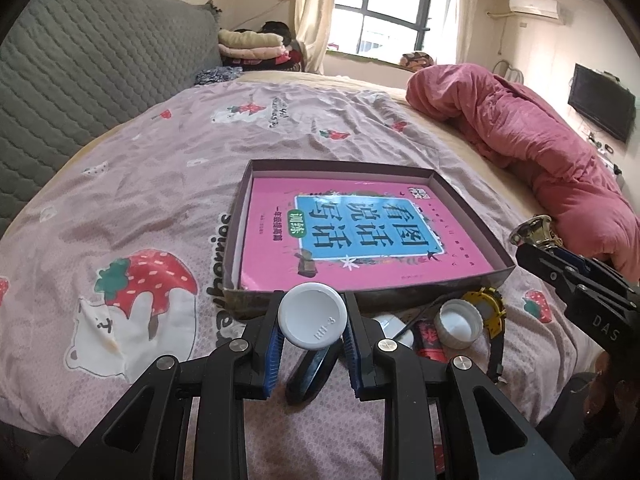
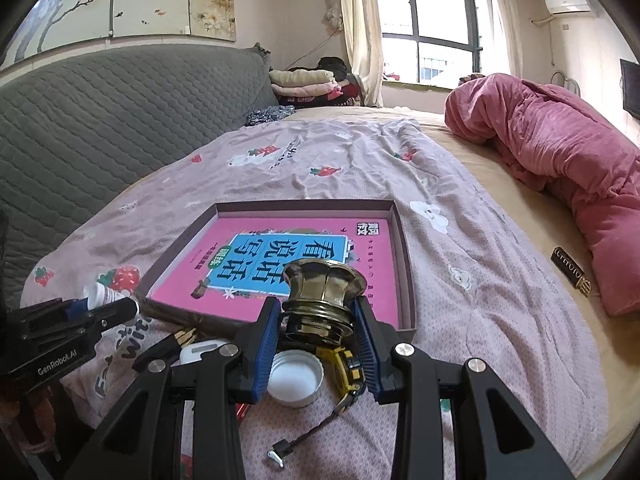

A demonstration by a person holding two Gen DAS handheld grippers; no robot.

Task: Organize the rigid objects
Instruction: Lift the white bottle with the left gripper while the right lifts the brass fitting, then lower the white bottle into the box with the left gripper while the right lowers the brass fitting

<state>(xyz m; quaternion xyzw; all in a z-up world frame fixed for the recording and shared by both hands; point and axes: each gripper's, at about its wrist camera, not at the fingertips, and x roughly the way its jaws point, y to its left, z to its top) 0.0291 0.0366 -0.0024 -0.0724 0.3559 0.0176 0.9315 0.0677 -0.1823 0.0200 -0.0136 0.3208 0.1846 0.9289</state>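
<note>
White round bottle (image 1: 313, 316) pinched in left hand-held gripper (image 1: 312, 334), ribbed brass-coloured cap (image 2: 323, 300) in right (image 2: 318, 338).

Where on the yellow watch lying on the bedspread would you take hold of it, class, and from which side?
Grip the yellow watch across its chunky yellow case, coming down from above with the fingers on its two flat sides. The case looks rigid and stands proud of the bedspread; the thin black strap would probably flop. The open white cap lies close on one side, so keep clear of it.
</note>
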